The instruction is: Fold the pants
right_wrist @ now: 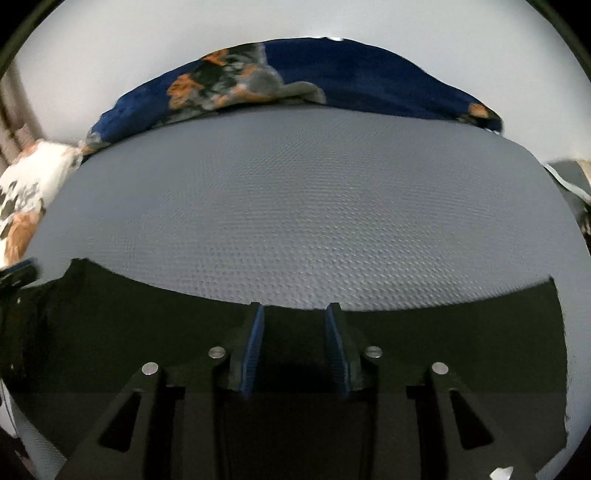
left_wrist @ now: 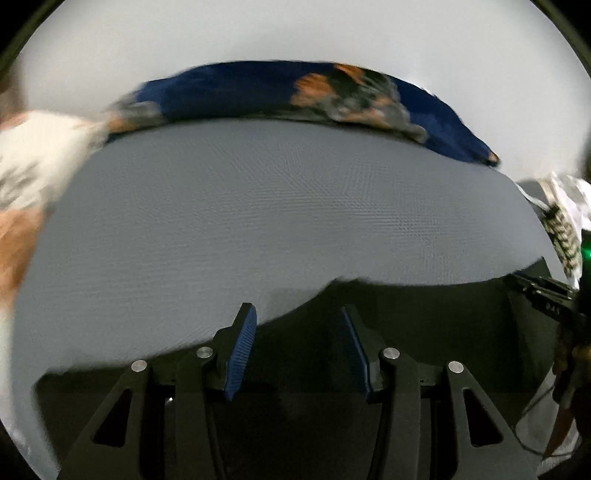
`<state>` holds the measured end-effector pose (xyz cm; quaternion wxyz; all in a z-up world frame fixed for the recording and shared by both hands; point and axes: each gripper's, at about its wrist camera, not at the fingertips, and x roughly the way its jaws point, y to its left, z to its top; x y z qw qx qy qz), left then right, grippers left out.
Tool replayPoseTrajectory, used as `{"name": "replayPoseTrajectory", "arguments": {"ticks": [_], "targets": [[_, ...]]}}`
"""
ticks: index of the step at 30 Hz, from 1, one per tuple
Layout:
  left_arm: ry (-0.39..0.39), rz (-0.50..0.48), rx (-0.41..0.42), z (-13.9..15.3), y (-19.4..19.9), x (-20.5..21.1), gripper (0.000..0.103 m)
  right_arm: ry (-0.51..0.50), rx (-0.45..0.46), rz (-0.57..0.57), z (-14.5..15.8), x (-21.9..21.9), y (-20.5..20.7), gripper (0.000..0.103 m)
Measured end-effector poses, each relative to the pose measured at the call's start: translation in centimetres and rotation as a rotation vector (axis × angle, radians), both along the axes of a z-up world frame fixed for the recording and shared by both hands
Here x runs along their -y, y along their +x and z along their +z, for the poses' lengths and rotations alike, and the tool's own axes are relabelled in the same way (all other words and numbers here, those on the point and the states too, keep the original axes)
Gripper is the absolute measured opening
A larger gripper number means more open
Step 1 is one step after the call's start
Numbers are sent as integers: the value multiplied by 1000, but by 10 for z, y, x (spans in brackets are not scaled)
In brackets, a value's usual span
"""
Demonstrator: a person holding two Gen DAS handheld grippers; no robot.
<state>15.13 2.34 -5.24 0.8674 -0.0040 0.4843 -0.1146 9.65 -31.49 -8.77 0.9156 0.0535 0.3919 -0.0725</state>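
Black pants (left_wrist: 424,332) lie flat on a grey textured bed surface (left_wrist: 240,203), low in the left wrist view, and fill the lower part of the right wrist view (right_wrist: 147,325). My left gripper (left_wrist: 299,314) is open and empty, with its blue-padded fingers above the pants' upper edge. My right gripper (right_wrist: 294,308) is open and empty, with its fingers over the pants near their far edge. The other gripper shows at the right edge of the left wrist view (left_wrist: 546,295) and at the left edge of the right wrist view (right_wrist: 18,277).
A dark blue blanket with an orange and grey print (left_wrist: 295,92) (right_wrist: 295,81) lies along the far edge of the bed against a white wall (left_wrist: 295,33). White patterned fabric (left_wrist: 33,155) (right_wrist: 29,184) lies at the left. More patterned fabric (left_wrist: 561,225) lies at the right.
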Motion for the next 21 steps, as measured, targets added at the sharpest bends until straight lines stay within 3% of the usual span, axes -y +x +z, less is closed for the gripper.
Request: {"name": "replayPoseTrajectory", "arguments": {"ticks": [4, 10, 18, 21], "targets": [[-12, 193, 19, 20, -38, -64, 48, 6, 24, -15, 6, 2, 0, 33], [-11, 418, -44, 16, -79, -134, 48, 4, 4, -9, 1, -3, -3, 34], [-54, 488, -142, -19, -94, -157, 48, 12, -26, -80, -12, 26, -32, 34], [-24, 486, -148, -21, -92, -153, 48, 29, -38, -126, -18, 49, -45, 34]]}}
